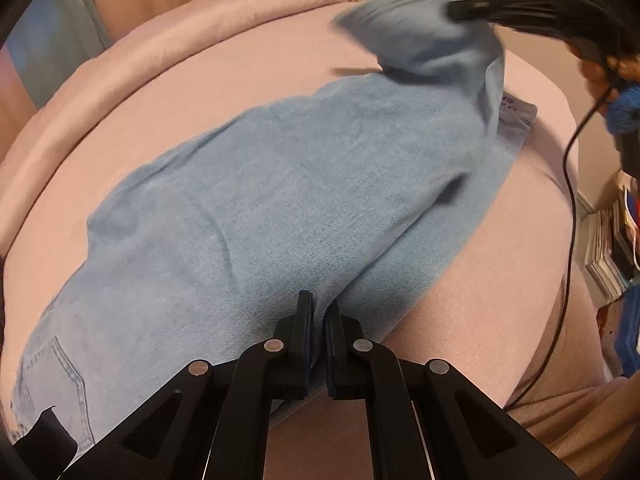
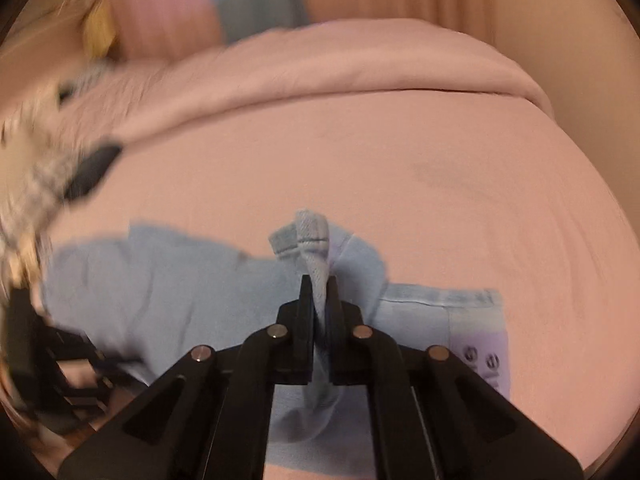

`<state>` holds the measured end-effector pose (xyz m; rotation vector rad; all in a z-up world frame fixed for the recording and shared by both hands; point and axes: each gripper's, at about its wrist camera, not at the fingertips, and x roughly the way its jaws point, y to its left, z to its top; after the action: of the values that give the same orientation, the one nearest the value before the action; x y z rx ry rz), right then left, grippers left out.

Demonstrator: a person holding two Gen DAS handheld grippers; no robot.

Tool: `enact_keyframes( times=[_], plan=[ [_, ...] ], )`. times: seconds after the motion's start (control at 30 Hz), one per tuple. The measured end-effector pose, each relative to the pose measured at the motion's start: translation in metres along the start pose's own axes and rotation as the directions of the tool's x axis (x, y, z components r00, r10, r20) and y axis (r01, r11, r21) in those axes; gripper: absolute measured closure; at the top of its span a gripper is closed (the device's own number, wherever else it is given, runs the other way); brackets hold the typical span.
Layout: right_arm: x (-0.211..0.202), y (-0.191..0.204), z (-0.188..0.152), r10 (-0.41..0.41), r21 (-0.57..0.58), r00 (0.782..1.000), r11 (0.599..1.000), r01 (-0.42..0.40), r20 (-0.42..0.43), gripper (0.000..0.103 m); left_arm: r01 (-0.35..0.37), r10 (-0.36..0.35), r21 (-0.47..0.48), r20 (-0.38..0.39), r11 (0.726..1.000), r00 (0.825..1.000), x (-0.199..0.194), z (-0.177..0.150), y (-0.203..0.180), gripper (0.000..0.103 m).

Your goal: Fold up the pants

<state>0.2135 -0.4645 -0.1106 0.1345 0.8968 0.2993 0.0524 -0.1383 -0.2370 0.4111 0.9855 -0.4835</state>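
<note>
Jeans [image 1: 248, 200], fold just begun.
I had both jaws pinching denim: hem [image 2: 314, 248] lifted, rest flat on bed [image 1: 500, 280].

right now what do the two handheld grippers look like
Both are matte black. The left gripper and right gripper each have two flat narrow fingers with dark blue pads, on angular linkage arms with triangular cut-outs, joined by round silver pins. A thin black cable hangs from the right unit, beside a blue sleeve.
</note>
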Motion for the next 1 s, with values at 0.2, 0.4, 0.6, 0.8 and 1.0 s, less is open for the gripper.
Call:
enact_keyframes(
  times=[0.2,0.4,0.6,0.8,1.0],
  plan=[
    [-0.055,-0.073,-0.062,0.029,0.346,0.995,0.936,-0.059,0.091,0.097,0.015,-0.015,-0.002,-0.002,1.0,1.0,0.005,-0.002,0.001,0.099],
    [-0.019,-0.116,-0.117,0.062,0.568,0.998,0.822,-0.047,-0.007,0.1,0.01,-0.01,0.005,-0.007,1.0,1.0,0.005,-0.001,0.001,0.099],
    [-0.036,-0.104,-0.099,0.041,0.489,0.999,0.871,-0.043,0.016,0.097,0.017,-0.017,-0.004,-0.008,1.0,1.0,0.007,-0.001,0.003,0.099],
    [-0.004,-0.111,-0.11,0.039,0.5,0.997,0.866,0.003,-0.073,0.1,0.044,-0.044,-0.012,-0.002,0.999,0.999,0.0,-0.005,0.002,0.099],
    [-0.021,-0.118,-0.1,-0.003,0.509,0.997,0.86,0.042,-0.077,0.083,0.156,-0.154,-0.068,0.04,0.985,0.987,-0.028,-0.014,0.018,0.099]
  ],
)
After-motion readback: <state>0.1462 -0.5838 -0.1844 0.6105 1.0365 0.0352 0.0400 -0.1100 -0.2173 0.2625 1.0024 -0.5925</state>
